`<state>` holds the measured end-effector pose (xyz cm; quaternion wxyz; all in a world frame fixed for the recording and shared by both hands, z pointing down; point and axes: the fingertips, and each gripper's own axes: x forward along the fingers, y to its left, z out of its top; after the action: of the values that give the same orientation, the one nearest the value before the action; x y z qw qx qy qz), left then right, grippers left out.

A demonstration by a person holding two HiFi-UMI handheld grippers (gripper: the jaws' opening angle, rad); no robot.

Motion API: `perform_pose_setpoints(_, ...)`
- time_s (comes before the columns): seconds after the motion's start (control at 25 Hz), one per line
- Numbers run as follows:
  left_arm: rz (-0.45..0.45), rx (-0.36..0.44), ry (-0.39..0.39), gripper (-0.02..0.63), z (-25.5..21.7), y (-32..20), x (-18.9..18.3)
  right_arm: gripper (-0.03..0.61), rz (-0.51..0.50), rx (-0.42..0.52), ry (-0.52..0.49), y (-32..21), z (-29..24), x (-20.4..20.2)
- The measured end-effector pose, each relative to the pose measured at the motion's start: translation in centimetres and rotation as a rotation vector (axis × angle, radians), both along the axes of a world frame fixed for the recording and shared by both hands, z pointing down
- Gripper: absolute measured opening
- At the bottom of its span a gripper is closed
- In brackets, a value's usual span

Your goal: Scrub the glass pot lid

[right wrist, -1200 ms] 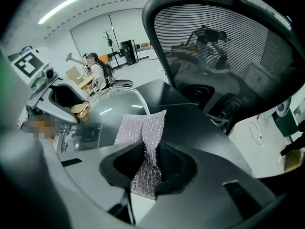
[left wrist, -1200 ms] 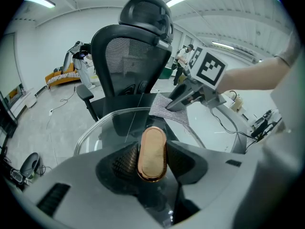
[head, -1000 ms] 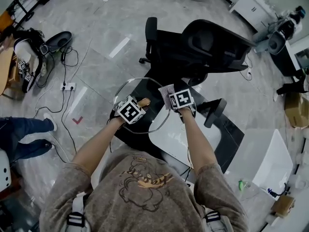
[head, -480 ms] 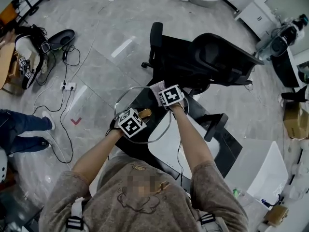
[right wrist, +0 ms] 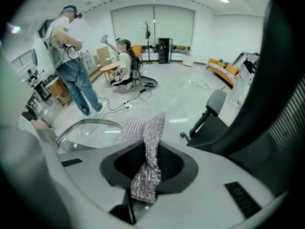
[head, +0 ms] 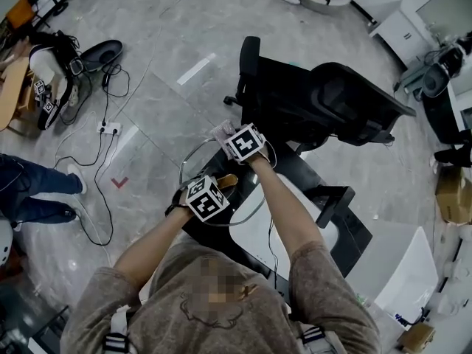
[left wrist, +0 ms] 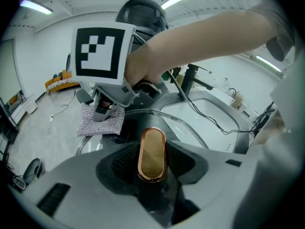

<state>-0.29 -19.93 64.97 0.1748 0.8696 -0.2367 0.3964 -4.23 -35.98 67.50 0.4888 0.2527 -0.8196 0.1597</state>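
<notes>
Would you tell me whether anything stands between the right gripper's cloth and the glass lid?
Nothing visible does. The right gripper has its cloth at the far rim of the glass lid, which the left gripper holds by its handle.

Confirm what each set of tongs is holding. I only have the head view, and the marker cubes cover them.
Observer: The tongs of the left gripper are shut on the glass lid, clamped on its copper-coloured knob.
Operator: Right one?
Observer: The right gripper pinches a silver scrub cloth, bunched between its tongs.
Operator: Cloth on the glass?
Observer: In the left gripper view the cloth lies over the lid's far rim. I can't confirm actual contact.
</notes>
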Motion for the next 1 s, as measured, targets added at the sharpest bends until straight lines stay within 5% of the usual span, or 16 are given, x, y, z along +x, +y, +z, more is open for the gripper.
perform_pose_setpoints(0.52,-0.013,0.052,0.002,0.192,0.2,0.1,-0.1,0.091,-0.403,-0.062,-0.164,6.0,-0.2,-11.1)
perform_pose_setpoints(1.0,-0.016,0.075,0.005,0.187,1.1,0.0,0.1,0.095,-0.549,-0.169,-0.214,8.8,0.2,-13.6)
